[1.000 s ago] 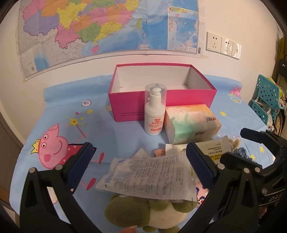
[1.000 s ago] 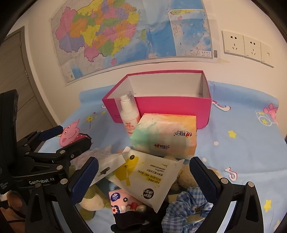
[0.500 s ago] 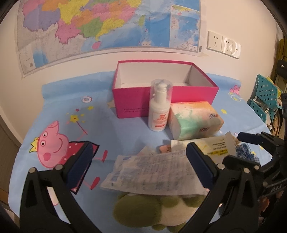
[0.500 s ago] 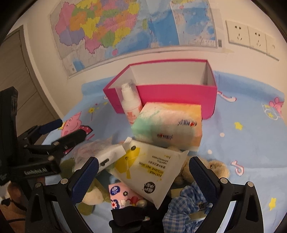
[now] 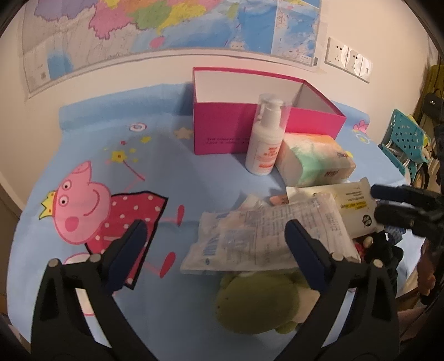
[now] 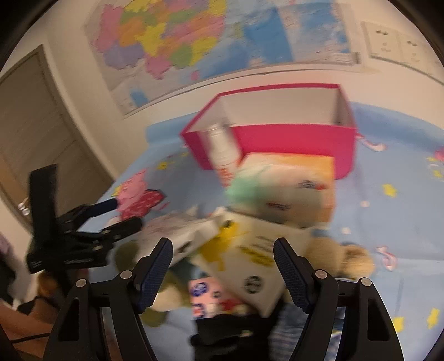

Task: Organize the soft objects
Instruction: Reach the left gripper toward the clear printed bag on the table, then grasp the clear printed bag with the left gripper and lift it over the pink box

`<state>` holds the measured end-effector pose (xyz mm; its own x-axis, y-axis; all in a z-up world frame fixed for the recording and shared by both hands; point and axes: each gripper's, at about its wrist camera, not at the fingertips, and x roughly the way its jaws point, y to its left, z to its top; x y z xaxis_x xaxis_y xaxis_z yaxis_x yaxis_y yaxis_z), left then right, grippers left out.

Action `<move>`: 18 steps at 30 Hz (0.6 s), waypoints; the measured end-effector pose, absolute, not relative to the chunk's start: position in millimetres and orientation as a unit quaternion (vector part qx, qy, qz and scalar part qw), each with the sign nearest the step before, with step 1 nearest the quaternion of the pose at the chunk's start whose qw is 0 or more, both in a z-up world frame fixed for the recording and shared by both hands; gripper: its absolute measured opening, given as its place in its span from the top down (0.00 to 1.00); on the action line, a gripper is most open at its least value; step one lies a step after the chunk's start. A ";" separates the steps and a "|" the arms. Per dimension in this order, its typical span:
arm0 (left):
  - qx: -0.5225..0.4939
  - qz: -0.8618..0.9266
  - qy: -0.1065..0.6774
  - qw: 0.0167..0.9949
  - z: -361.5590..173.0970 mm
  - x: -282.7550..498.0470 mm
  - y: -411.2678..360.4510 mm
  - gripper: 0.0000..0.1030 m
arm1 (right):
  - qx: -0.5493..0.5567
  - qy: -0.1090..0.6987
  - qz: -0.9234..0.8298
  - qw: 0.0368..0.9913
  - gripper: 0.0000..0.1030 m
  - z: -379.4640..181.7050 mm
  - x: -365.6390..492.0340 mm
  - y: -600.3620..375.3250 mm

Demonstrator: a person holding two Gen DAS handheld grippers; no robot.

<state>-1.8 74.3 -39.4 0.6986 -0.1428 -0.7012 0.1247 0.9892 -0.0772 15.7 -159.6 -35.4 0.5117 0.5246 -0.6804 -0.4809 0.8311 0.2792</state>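
- The left gripper [image 5: 213,244] is hanging released, nothing between its fingers; the clear packet [image 5: 263,238] is lying just ahead of its right finger on the green plush [image 5: 258,305], and may slide off.
- The right gripper [image 6: 223,266] is narrowing around the white wipes pack [image 6: 249,258], not yet clenched; the loosely stacked pile may be shifting.
- The pink box [image 5: 249,122] is sitting empty beyond both.

— What sort of place is this?
— A home, probably a child's bedroom: cartoon-pig sheet [image 5: 116,172], wall map [image 5: 166,25], wall sockets [image 5: 348,59], a wooden door [image 6: 41,122], though that view is blurred.
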 end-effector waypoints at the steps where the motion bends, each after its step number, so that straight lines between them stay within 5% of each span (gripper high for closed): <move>1: -0.015 -0.077 0.382 0.921 -40.2 -1.9 74.8 0.03 | 0.038 0.407 0.297 0.863 0.25 -38.0 16.6 -157.0; 10: -0.035 -0.125 0.404 0.905 -54.2 3.7 78.4 0.03 | 0.111 0.467 0.351 0.804 0.25 -61.7 43.2 -131.3; 12: -0.041 -0.134 0.407 0.903 -57.7 5.1 80.0 0.03 | 0.119 0.468 0.359 0.799 0.35 -62.6 45.3 -129.6; 14: -0.052 -0.141 0.412 0.899 -61.4 7.1 82.6 0.03 | 0.130 0.479 0.369 0.786 0.72 -67.8 49.5 -130.0; 18: -0.057 -0.146 0.424 0.892 -69.9 13.9 87.2 0.03 | 0.133 0.483 0.365 0.785 0.83 -76.1 50.5 -137.7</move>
<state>13.9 87.2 -69.9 0.5985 -0.3091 -0.7391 0.2117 0.9508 -0.2262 50.5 -137.7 -76.1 0.2674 0.7016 -0.6605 -0.4440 0.6981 0.5618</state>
